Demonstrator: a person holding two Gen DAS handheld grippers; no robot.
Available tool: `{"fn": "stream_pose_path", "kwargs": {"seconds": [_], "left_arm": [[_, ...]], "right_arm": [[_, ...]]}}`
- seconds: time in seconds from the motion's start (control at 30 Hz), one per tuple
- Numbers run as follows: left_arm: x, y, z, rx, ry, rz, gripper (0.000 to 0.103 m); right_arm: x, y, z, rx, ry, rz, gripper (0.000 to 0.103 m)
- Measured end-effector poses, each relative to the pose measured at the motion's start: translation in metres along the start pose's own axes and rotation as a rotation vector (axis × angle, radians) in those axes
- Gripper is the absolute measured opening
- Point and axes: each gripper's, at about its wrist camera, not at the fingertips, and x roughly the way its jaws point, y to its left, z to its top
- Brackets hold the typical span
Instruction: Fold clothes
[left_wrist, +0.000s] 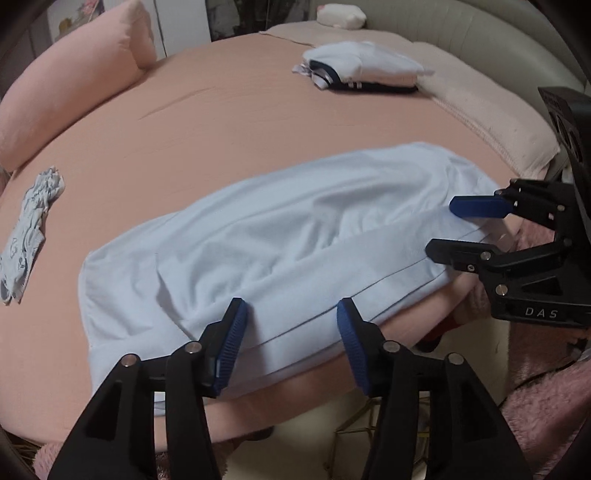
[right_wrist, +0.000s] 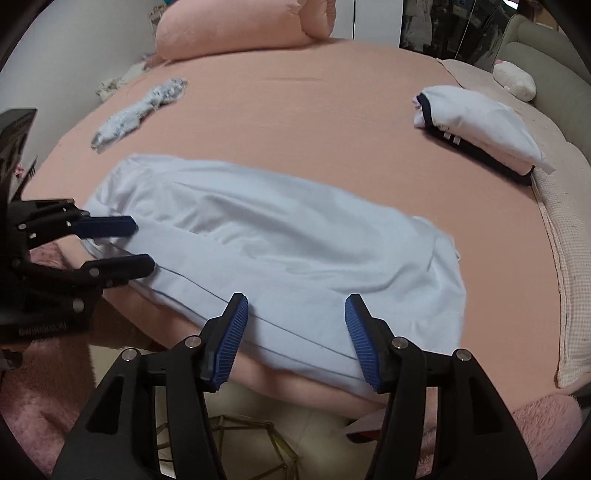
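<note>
pink bed (left_wrist: 221, 122), pink bolster (right_wrist: 236, 29), fluffy rug (right_wrist: 546, 424)

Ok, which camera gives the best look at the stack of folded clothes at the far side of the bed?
The right wrist view: the stack of folded clothes sits larger there, with its dark trim and white stripes distinct. The left wrist view shows the same stack farther off and smaller, so its layers are harder to separate.

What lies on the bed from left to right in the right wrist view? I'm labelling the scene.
Left gripper → small crumpled patterned garment → light blue garment spread flat → stack of folded clothes.
</note>
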Motion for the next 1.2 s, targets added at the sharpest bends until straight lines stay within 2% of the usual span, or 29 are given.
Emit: {"fn": "stream_pose_path", "kwargs": {"seconds": [0.07, 0.13, 0.2, 0.27, 0.3, 0.37, 0.43, 0.67, 0.7, 0.77, 0.83, 0.9, 0.97, 1.0, 1.07, 1.1, 1.13, 1.17, 1.2], "left_arm": [[0.003, -0.007, -0.004, 0.008, -0.007, 0.009, 0.057], [0.005, -0.005, -0.007, -0.004, -0.027, 0.009, 0.057], [0.008, -0.002, -0.009, -0.030, -0.059, 0.007, 0.056], [0.009, 0.000, -0.008, -0.066, -0.073, 0.005, 0.037], [0.008, 0.001, -0.006, -0.075, -0.083, 0.002, 0.023], [0.000, 0.003, -0.005, -0.095, -0.114, -0.011, 0.016], [-0.008, 0.005, -0.006, -0.102, -0.139, -0.026, 0.008], [-0.029, 0.005, -0.012, -0.102, -0.188, -0.113, 0.003], [-0.033, 0.005, -0.014, -0.096, -0.196, -0.117, 0.003], [-0.036, 0.007, -0.015, -0.077, -0.184, -0.096, 0.003], [-0.029, 0.013, -0.019, -0.088, -0.124, -0.129, 0.004], [-0.017, 0.019, -0.024, -0.103, -0.036, -0.168, 0.006], [-0.004, 0.029, -0.030, -0.151, 0.046, -0.174, 0.008], [-0.005, 0.037, -0.033, -0.195, 0.049, -0.201, 0.008], [-0.021, 0.052, -0.034, -0.266, -0.037, -0.269, 0.009], [-0.030, 0.059, -0.033, -0.299, -0.090, -0.288, 0.020], [-0.038, 0.066, -0.033, -0.332, -0.143, -0.307, 0.045], [-0.042, 0.073, -0.033, -0.368, -0.179, -0.305, 0.057], [-0.040, 0.081, -0.033, -0.401, -0.193, -0.288, 0.063]], "right_arm": [[0.006, -0.005, -0.003, 0.001, 0.006, 0.003, 0.058], [0.005, -0.015, -0.006, 0.031, -0.006, 0.019, 0.064], [0.006, -0.019, -0.011, 0.056, -0.021, 0.037, 0.065], [0.008, -0.021, -0.012, 0.063, -0.030, 0.045, 0.065], [0.006, -0.020, -0.011, 0.059, -0.035, 0.047, 0.062], [0.003, -0.019, -0.010, 0.047, -0.049, 0.050, 0.055], [0.000, -0.019, -0.009, 0.057, -0.058, 0.054, 0.054], [-0.010, -0.031, -0.008, 0.158, -0.087, 0.143, 0.056], [-0.012, -0.029, -0.007, 0.154, -0.099, 0.152, 0.060], [-0.016, -0.025, -0.006, 0.130, -0.114, 0.166, 0.064], [-0.016, -0.019, -0.006, 0.102, -0.112, 0.173, 0.064], [-0.011, -0.017, -0.006, 0.095, -0.088, 0.126, 0.064], [-0.006, -0.020, -0.006, 0.107, -0.060, 0.091, 0.064], [-0.005, -0.027, -0.007, 0.135, -0.050, 0.107, 0.064], [-0.014, -0.042, -0.006, 0.217, -0.072, 0.172, 0.064], [-0.020, -0.049, -0.006, 0.254, -0.100, 0.191, 0.064], [-0.021, -0.053, -0.006, 0.269, -0.113, 0.181, 0.064], [-0.021, -0.056, -0.005, 0.275, -0.115, 0.158, 0.064], [-0.016, -0.057, -0.005, 0.268, -0.091, 0.136, 0.064]]}}
